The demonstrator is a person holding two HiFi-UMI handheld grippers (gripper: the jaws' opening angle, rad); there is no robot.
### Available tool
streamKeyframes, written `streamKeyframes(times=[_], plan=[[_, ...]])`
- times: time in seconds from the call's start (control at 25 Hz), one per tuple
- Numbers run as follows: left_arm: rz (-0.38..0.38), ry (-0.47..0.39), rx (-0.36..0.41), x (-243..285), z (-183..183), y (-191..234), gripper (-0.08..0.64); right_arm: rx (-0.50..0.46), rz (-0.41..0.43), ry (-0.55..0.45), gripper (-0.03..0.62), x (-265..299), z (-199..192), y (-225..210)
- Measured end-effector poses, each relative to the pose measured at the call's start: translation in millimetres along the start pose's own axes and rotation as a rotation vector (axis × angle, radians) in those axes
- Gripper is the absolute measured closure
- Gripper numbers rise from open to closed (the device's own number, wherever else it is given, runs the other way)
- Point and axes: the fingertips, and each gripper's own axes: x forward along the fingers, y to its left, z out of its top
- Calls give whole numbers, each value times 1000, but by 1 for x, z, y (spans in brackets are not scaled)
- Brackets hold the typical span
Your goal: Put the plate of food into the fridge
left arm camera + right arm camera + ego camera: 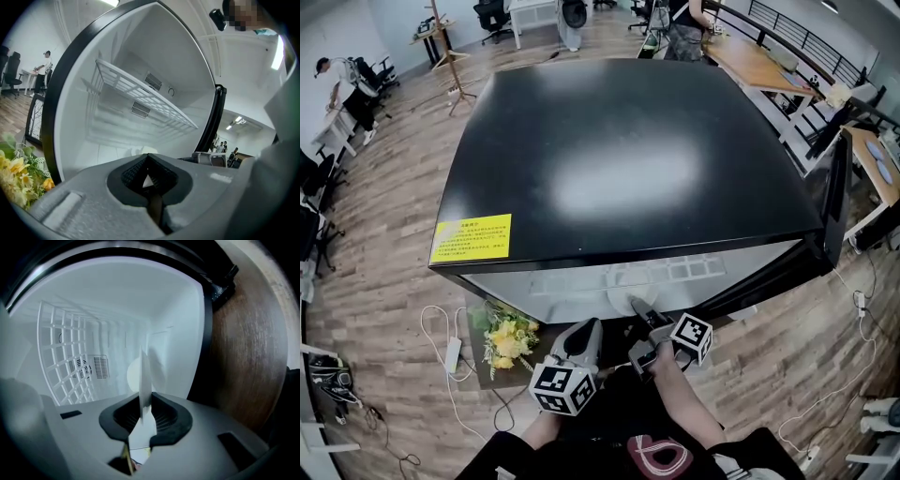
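Wood-plank floor (384,309) spreads all round, with wooden desks (759,61) and a dark railing (802,36) at the upper right, black office chairs (370,73) at the upper left, white cables (431,309) trailing lower left.

Black fridge (628,159), white inside — yellow sticker (472,237).
Plate (145,376) white; left gripper (148,164) & right gripper (144,408) grey w/ black pads (171,420), b/w square-marker cubes (564,387); flowers (508,336) yellow — floor (384,281) brown wood-grain.
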Motion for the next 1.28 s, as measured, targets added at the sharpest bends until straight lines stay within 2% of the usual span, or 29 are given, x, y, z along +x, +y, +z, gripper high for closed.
streamKeyframes(times=[0.24, 0.6, 1.0, 1.16, 1.28], plan=[[15, 11, -11, 1, -3, 5, 555, 8, -15, -16, 531, 3, 6, -5], [9, 33, 14, 5, -6, 3, 555, 50, -15, -32, 534, 7, 13, -9], [1, 56, 19, 7, -9, 2, 555, 42, 30, -16, 532, 11, 12, -5], [-16, 83, 22, 10, -14, -1, 555, 39, 40, -20, 468, 11, 12, -3], [-22, 99, 13, 12, -17, -1, 555, 42, 52, 15, 446, 12, 8, -3]])
